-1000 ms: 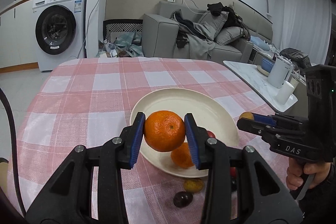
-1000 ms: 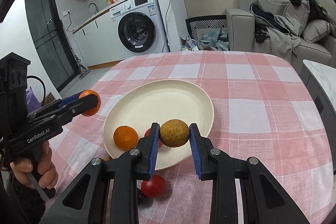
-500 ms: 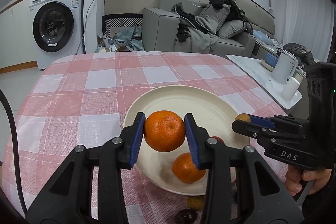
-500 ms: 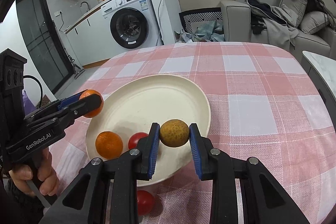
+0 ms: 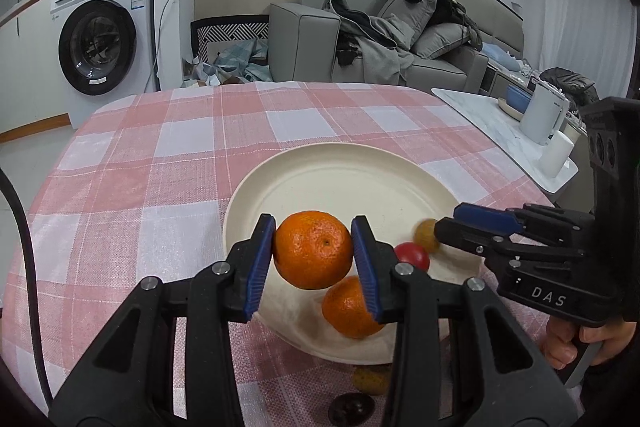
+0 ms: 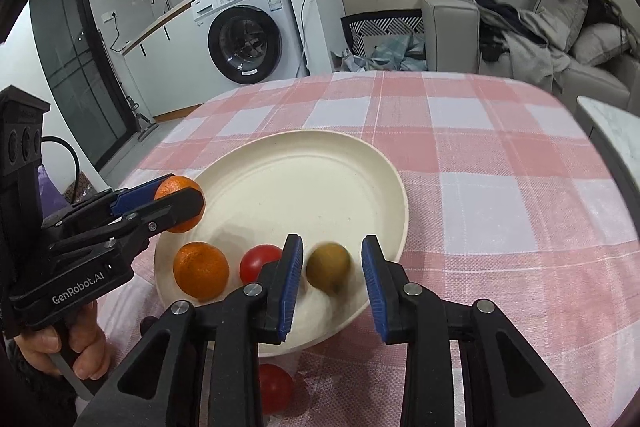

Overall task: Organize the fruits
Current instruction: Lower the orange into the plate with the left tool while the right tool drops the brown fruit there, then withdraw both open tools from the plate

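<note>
My left gripper (image 5: 314,251) is shut on a mandarin (image 5: 313,249) and holds it above the near left part of the cream plate (image 5: 340,179); it also shows in the right wrist view (image 6: 176,203). My right gripper (image 6: 330,267) is open, and a blurred brown-yellow round fruit (image 6: 329,267) sits between its jaws over the plate (image 6: 288,187). On the plate lie a second mandarin (image 6: 201,269) and a red tomato (image 6: 258,263). The right gripper also appears in the left wrist view (image 5: 460,227), next to the brown fruit (image 5: 427,235).
On the pink checked tablecloth (image 5: 160,167) in front of the plate lie a red tomato (image 6: 275,387), a yellow-brown fruit (image 5: 370,379) and a dark fruit (image 5: 351,409). A white side table (image 5: 508,131) with a jug stands at the right. A sofa and a washing machine stand behind.
My right gripper has opened and let go of the brown-yellow fruit over the plate. Both grippers have moved forward over the plate. The left still holds the mandarin.
</note>
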A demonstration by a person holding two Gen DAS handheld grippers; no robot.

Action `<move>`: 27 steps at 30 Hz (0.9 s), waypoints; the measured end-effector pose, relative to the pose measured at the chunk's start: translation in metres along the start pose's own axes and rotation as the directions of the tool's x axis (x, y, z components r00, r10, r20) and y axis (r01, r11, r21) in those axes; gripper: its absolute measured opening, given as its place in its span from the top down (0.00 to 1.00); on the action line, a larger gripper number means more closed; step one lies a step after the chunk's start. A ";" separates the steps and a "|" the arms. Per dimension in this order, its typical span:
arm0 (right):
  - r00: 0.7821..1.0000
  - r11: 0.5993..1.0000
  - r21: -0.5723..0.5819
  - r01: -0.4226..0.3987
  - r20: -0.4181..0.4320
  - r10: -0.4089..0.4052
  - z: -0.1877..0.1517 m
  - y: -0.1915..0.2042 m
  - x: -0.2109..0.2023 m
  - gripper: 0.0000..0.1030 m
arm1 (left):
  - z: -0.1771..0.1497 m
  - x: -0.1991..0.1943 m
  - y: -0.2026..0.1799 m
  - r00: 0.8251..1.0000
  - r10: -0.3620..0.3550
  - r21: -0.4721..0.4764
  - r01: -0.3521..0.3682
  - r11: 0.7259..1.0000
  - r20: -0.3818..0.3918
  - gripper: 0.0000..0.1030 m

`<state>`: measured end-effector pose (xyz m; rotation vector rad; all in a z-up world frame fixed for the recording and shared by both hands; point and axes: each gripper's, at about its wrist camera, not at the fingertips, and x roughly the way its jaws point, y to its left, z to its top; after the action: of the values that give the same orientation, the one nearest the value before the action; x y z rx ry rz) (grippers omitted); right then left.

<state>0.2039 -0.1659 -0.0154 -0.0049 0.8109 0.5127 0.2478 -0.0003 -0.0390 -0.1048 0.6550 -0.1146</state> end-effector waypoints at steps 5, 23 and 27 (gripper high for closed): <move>0.999 1.000 -0.024 0.003 0.048 -0.002 -0.003 0.005 -0.022 0.46 | 0.000 -0.024 0.002 0.999 0.008 -0.011 -0.007 1.000 0.032 0.51; 0.999 0.999 -0.014 -0.032 0.041 0.033 -0.029 0.008 -0.105 0.00 | -0.033 -0.172 -0.021 0.988 0.037 -0.001 -0.037 0.999 0.150 0.00; 0.999 1.000 -0.011 -0.022 0.045 0.022 -0.036 0.009 -0.118 0.00 | -0.043 -0.194 -0.027 0.988 0.042 0.003 -0.043 0.999 0.152 0.00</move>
<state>0.1076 -0.2168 0.0434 0.0060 0.7648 0.5362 0.0670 -0.0030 0.0469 -0.0930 0.5045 -0.0669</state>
